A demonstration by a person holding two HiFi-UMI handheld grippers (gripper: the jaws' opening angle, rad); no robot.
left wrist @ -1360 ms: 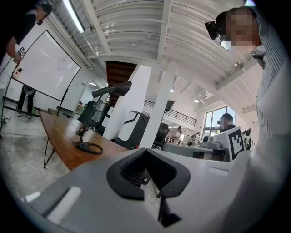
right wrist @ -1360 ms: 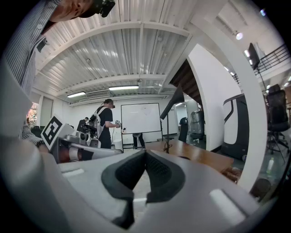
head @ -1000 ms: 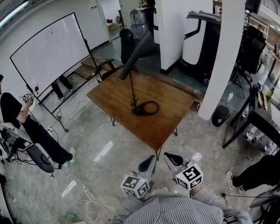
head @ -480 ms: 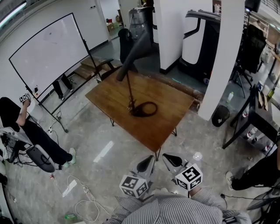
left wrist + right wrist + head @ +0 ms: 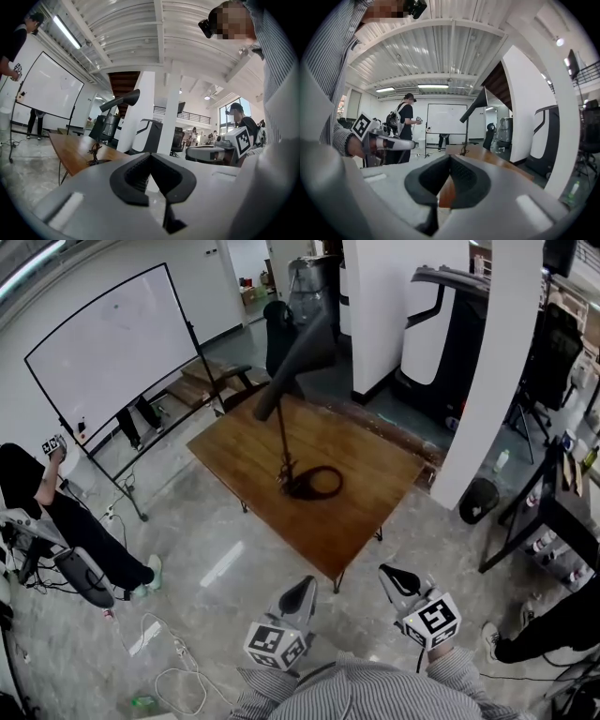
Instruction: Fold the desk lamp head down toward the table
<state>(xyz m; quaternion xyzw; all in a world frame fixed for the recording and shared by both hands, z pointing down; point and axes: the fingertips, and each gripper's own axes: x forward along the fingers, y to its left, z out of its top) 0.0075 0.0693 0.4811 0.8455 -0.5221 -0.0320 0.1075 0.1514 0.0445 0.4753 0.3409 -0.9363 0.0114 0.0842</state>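
Note:
A black desk lamp stands on the brown wooden table (image 5: pixel 361 517). Its long head (image 5: pixel 295 360) slants upward, raised high on a thin pole (image 5: pixel 284 439) above a ring base (image 5: pixel 316 483). My left gripper (image 5: pixel 298 594) and right gripper (image 5: pixel 401 579) hover over the floor short of the table's near corner, well away from the lamp. Both are shut with nothing between the jaws. In the left gripper view the lamp head (image 5: pixel 121 100) shows far off at the left beyond the shut left gripper (image 5: pixel 150 157). The lamp head (image 5: pixel 474 105) also shows distant in the right gripper view, above the right gripper (image 5: pixel 450 159).
A whiteboard on a stand (image 5: pixel 108 343) is left of the table, with a seated person (image 5: pixel 56 512) by it. A white pillar (image 5: pixel 487 381), a treadmill (image 5: pixel 441 324), a black bin (image 5: pixel 478 495) and a dark desk (image 5: pixel 562 512) are to the right. Cables (image 5: pixel 178 662) lie on the floor.
Both grippers have drifted apart and lower in the head view, the left one leftward and the right one rightward. The lamp keeps its raised pose.

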